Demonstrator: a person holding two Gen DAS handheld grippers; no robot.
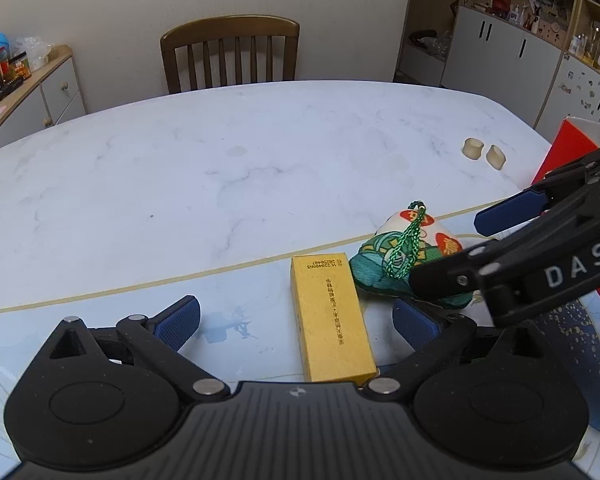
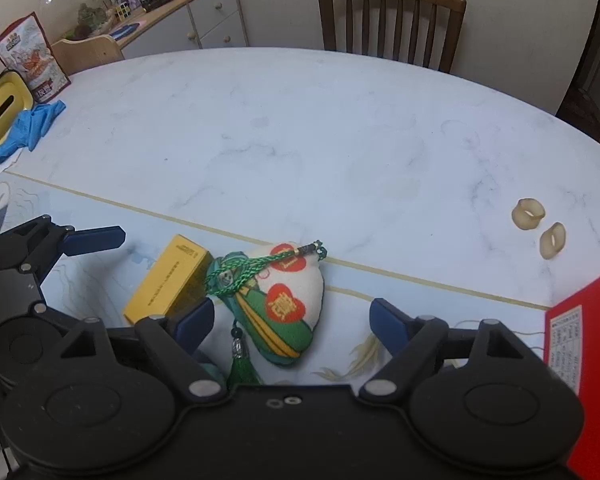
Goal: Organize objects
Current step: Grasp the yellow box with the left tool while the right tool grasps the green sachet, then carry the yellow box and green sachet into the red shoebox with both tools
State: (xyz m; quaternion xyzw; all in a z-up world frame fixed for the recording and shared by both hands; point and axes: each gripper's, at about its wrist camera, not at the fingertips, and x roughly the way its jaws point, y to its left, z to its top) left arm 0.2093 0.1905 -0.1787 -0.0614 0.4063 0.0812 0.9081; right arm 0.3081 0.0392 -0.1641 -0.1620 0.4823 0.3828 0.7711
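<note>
I judge the sachet (image 2: pixel 284 304) soft and light; grip its padded body, not the cord. It lies on the mat's (image 1: pixel 100 320) far edge, touching the box (image 1: pixel 330 320). Both my grippers, left (image 1: pixel 296 320) and right (image 2: pixel 290 320), gape wide, holding nothing.

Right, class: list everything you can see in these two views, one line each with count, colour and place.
box: one, yellow, on the mat between the left tongs' fingers.
sachet: one, green, white and red with green cord, right of the box.
rings: two, cream, on the bare marble at right.
carton: one, red, right edge.
glove: one, blue, far left.
tissue holder: one, yellow, behind the glove.
table: one, white marble.
chair: one, brown wood, far side.
left tongs: open.
right tongs: open, around the sachet.
</note>
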